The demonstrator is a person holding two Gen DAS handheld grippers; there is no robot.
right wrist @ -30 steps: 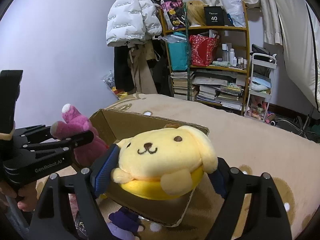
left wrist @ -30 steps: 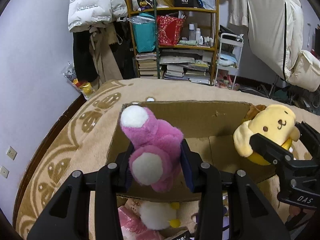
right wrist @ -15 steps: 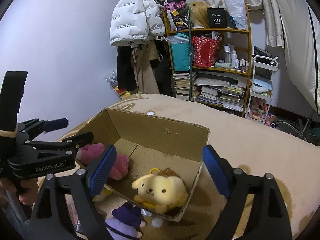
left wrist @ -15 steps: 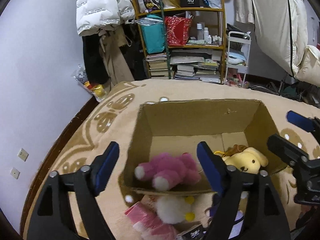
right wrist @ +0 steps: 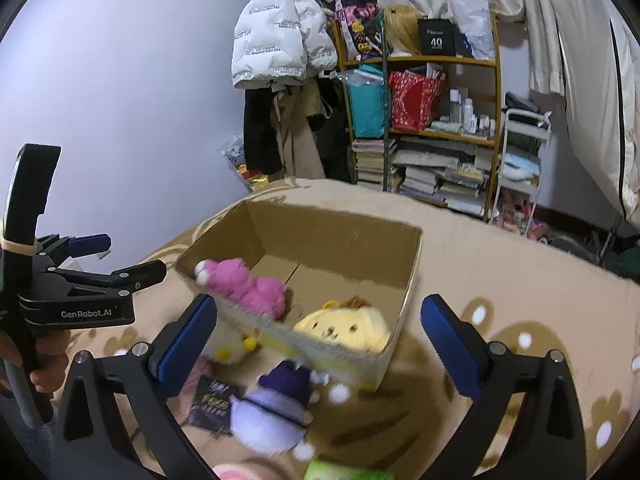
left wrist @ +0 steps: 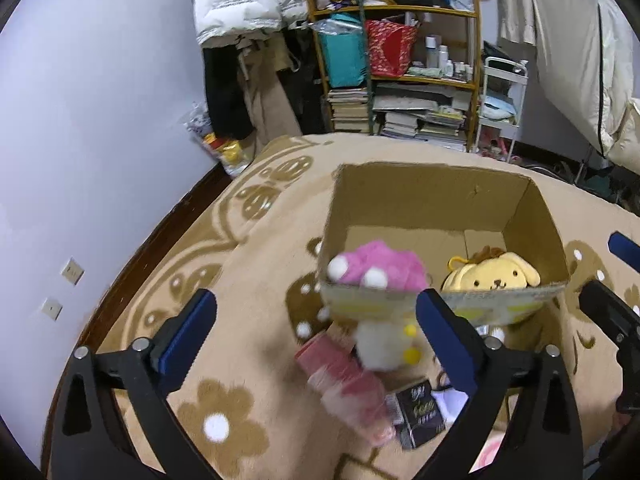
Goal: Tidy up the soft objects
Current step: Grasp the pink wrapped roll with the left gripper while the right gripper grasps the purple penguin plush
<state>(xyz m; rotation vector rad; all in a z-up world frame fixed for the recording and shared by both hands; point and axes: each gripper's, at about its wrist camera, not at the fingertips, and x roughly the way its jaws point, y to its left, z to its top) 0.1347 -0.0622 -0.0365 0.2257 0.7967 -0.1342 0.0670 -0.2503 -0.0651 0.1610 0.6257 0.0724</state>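
Low in the left wrist view, the left tool [left wrist: 316, 312] has just been opening and stands spread wide, nothing pinched. The right tool [right wrist: 320, 320] has likewise been opening and is spread and empty. Past them, a white plush [left wrist: 384, 344] and a purple plush [right wrist: 276, 408] lie on the beige blanket [left wrist: 248, 280]. At frame centre, the cardboard box [left wrist: 436, 188] holds the pink plush [left wrist: 380, 266] and the yellow dog plush [left wrist: 492, 274]. Shelves [right wrist: 440, 128] stand beyond.

My tongs [left wrist: 316, 334] are black with blue pads. The cardboard box [left wrist: 432, 200] is plain brown; in it lie a pink plush [left wrist: 384, 266] with white paws and a yellow dog plush [left wrist: 496, 276]. The blanket [left wrist: 248, 280] is tan with brown and white flowers.
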